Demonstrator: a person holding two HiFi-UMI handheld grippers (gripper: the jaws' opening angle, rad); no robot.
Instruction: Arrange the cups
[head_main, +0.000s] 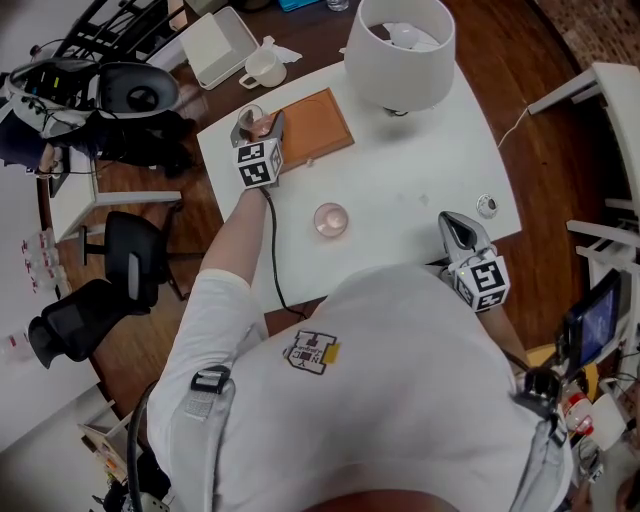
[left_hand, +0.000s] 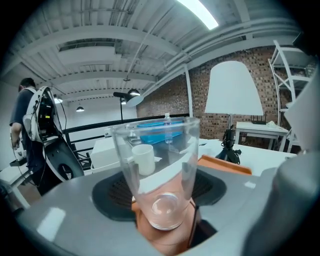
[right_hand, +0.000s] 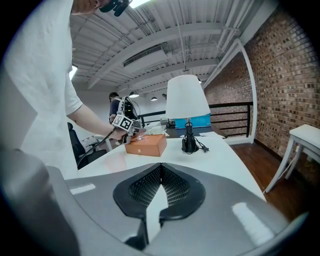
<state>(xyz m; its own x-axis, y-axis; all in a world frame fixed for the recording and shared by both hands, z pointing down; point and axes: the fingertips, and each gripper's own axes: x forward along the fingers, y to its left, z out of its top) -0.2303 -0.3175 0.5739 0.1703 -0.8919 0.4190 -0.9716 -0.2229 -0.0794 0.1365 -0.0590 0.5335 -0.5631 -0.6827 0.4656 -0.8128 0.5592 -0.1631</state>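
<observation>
Closest to me, my right gripper sits over the near edge of the white table, its 2 jaws pressed together with nothing between them. A little further in, 1 clear glass, the near cup, stands upright on the bare tabletop, well apart from both grippers. Beyond it my left arm reaches to the far left part of the table, where my left gripper is at the orange-brown box. Its jaws stand wide apart, and the far cup, also clear and empty, stands upright between them on top of the box. The pads flank its sides and, as far as I can see, do not squeeze it. Past the box, beyond the table's far edge, a white mug stands just beside a white tray. To the right of those, a lamp with a white shade stands on the far part of the table
</observation>
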